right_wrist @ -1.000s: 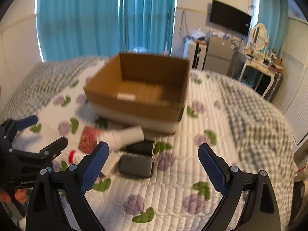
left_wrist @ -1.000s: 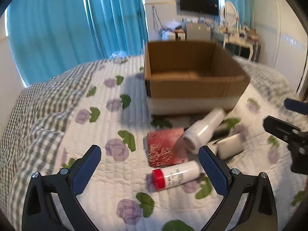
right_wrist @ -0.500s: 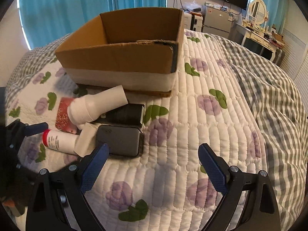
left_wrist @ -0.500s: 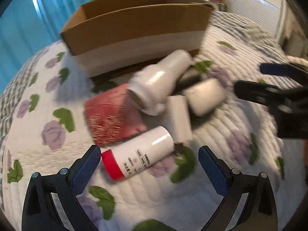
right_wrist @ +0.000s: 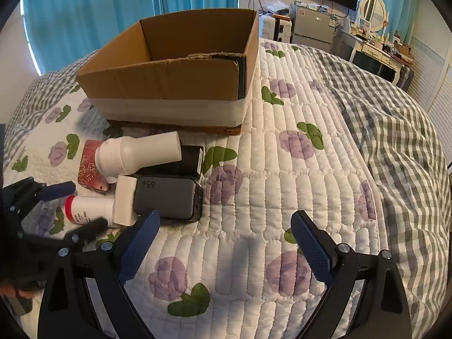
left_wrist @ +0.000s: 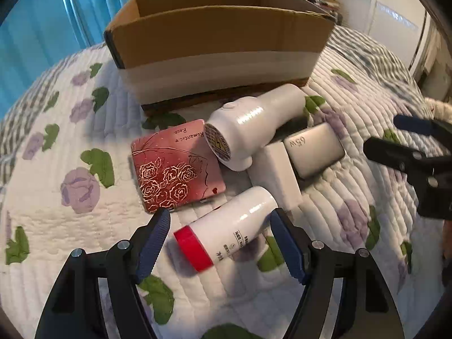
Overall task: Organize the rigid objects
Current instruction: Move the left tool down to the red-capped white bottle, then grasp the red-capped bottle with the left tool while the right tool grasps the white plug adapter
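Left wrist view: box [left_wrist: 220, 42] empty, all items on bed; left tongs [left_wrist: 220, 233] straddle bottle [left_wrist: 226, 234], ungripped; right tongs [right_wrist: 224, 243] open, empty.

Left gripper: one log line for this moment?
left gripper open, straddling red-capped bottle | right gripper open, idle | cardboard box unfilled

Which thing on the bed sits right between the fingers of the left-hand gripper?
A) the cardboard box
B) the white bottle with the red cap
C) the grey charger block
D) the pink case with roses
B: in the left wrist view the white bottle with the red cap lies on its side between the open fingers of the left gripper, while the pink case lies just beyond them.
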`<state>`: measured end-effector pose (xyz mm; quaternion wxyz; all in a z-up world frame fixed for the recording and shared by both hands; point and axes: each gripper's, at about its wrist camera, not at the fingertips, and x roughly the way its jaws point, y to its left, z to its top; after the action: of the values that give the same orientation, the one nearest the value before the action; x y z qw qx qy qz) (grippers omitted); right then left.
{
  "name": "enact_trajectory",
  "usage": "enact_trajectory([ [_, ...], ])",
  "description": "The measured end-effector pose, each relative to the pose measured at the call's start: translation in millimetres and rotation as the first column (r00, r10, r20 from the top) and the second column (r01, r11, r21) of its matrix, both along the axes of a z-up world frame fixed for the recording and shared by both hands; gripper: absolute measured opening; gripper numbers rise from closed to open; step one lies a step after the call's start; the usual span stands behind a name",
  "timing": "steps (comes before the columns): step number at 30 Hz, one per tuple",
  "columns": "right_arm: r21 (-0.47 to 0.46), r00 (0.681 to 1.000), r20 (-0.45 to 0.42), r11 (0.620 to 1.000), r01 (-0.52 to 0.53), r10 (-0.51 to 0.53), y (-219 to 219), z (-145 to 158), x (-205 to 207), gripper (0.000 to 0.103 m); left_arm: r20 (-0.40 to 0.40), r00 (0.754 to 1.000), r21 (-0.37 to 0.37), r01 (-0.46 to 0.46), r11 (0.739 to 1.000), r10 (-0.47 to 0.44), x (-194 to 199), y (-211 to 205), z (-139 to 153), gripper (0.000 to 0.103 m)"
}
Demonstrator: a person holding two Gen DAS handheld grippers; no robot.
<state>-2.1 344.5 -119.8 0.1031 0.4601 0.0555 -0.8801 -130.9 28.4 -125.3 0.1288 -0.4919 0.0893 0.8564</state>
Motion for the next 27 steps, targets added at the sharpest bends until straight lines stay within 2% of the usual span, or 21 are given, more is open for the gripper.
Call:
enact_trajectory([
  [7, 0.012, 1.0, 0.009, 1.0, -0.007, 0.007, -4.4, -4.8, 0.0, 0.094, -0.004, 1.0, -0.078, -0.008, 0.997, 0.008, -0.5, 14.7, -16.3, 0.077],
  [10, 0.013, 1.0, 0.01, 1.0, -0.003, 0.003, -3.7, -5.6, 0.8, 0.094, -0.007, 1.0, -0.1, 0.004, 0.995, -0.004, 5.1, 19.6, -13.9, 0.071],
  [13, 0.007, 1.0, 0.01, 1.0, 0.003, -0.003, -1.1, -5.4, 2.6, 0.095, -0.001, 1.0, -0.109, 0.004, 0.994, -0.005, 17.1, 19.7, -7.6, 0.06],
  [15, 0.007, 1.0, 0.011, 1.0, 0.006, -0.006, -0.3, -5.6, 3.6, 0.095, 0.001, 1.0, -0.096, 0.005, 0.995, -0.005, 25.5, 18.3, -1.4, 0.051],
  [17, 0.012, 1.0, 0.015, 1.0, 0.006, -0.006, -1.2, -6.9, 3.3, 0.095, 0.012, 1.0, -0.073, 0.006, 0.997, -0.005, 29.0, 16.7, 3.5, 0.048],
  [19, 0.021, 1.0, 0.02, 1.0, 0.002, -0.002, -3.4, -8.5, 2.6, 0.095, 0.028, 0.999, -0.016, 0.027, 1.0, -0.026, 31.0, 13.1, 8.6, 0.044],
  [20, 0.025, 1.0, 0.022, 1.0, -0.001, 0.001, -4.6, -9.5, 2.6, 0.095, 0.037, 0.997, 0.041, 0.065, 0.997, -0.066, 28.1, 15.1, 11.6, 0.044],
  [21, 0.028, 1.0, 0.024, 1.0, -0.004, 0.004, -5.5, -10.6, 2.7, 0.095, 0.029, 0.996, 0.047, 0.077, 0.996, -0.079, 25.8, 19.2, 12.1, 0.044],
  [22, 0.032, 1.0, 0.027, 0.999, -0.007, 0.006, -6.6, -11.7, 2.8, 0.095, 0.022, 0.996, 0.029, 0.083, 0.996, -0.084, 24.0, 22.5, 10.4, 0.044],
  [24, 0.037, 0.999, 0.032, 0.999, -0.012, 0.011, -8.0, -13.6, 3.1, 0.094, 0.019, 0.995, -0.055, 0.096, 0.994, -0.095, 16.6, 35.7, -1.1, 0.044],
  [25, 0.039, 0.999, 0.032, 0.999, -0.012, 0.011, -8.5, -13.9, 3.6, 0.094, 0.052, 0.995, -0.081, 0.094, 0.992, -0.09, 12.9, 39.6, -11.0, 0.044],
  [26, 0.04, 0.999, 0.03, 0.999, -0.012, 0.011, -8.4, -13.8, 4.2, 0.094, 0.078, 0.994, -0.093, 0.086, 0.992, -0.078, 9.8, 40.4, -17.9, 0.044],
  [27, 0.039, 1.0, 0.028, 0.999, -0.011, 0.01, -8.2, -13.5, 4.7, 0.094, 0.071, 0.995, -0.092, 0.082, 0.992, -0.076, 10.8, 40.3, -19.4, 0.042],
])
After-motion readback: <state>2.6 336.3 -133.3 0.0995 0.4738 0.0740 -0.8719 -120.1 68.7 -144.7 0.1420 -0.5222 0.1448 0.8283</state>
